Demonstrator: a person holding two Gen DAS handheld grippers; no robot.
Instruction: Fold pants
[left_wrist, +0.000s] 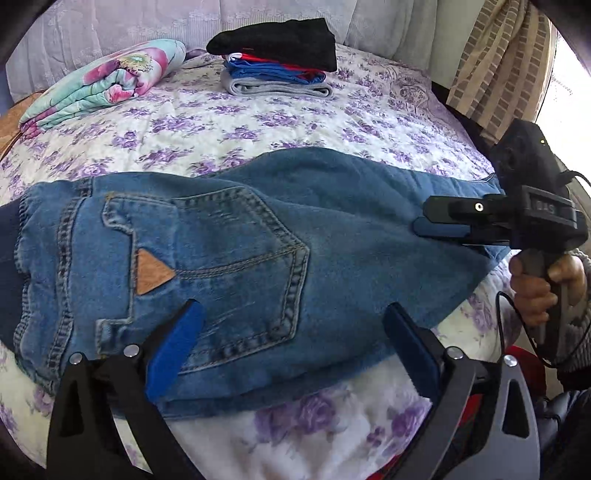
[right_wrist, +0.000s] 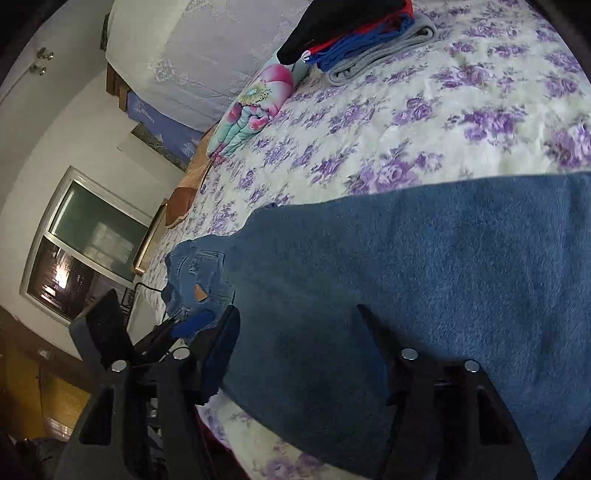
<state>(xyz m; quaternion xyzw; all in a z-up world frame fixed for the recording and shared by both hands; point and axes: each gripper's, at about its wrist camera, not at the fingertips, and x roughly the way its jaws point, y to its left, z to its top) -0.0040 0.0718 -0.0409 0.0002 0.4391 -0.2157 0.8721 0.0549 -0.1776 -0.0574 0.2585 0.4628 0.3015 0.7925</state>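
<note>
A bed with a purple-flowered quilt (left_wrist: 258, 122) filled both views, lace-draped wall behind it. Nearest the left wrist camera, the left gripper (left_wrist: 291, 332) hung with its jaws spread wide over the seat of the jeans (left_wrist: 229, 236), its blue pads (left_wrist: 173, 354) above the back pocket (left_wrist: 214, 266) and clamping nothing. The jeans lay flat across the middle of the frame, waistband at the left, legs running to the right (the fuzzy inner side showed there). At the right edge a hand (left_wrist: 543, 291) held the right gripper (left_wrist: 436, 221), jaws parted partway, low over the leg fabric; whether they touched it I could not tell. Farther back, at upper centre, sat a stack of folded clothes (left_wrist: 277, 62), and at upper left a rolled floral blanket (left_wrist: 103, 85).
</note>
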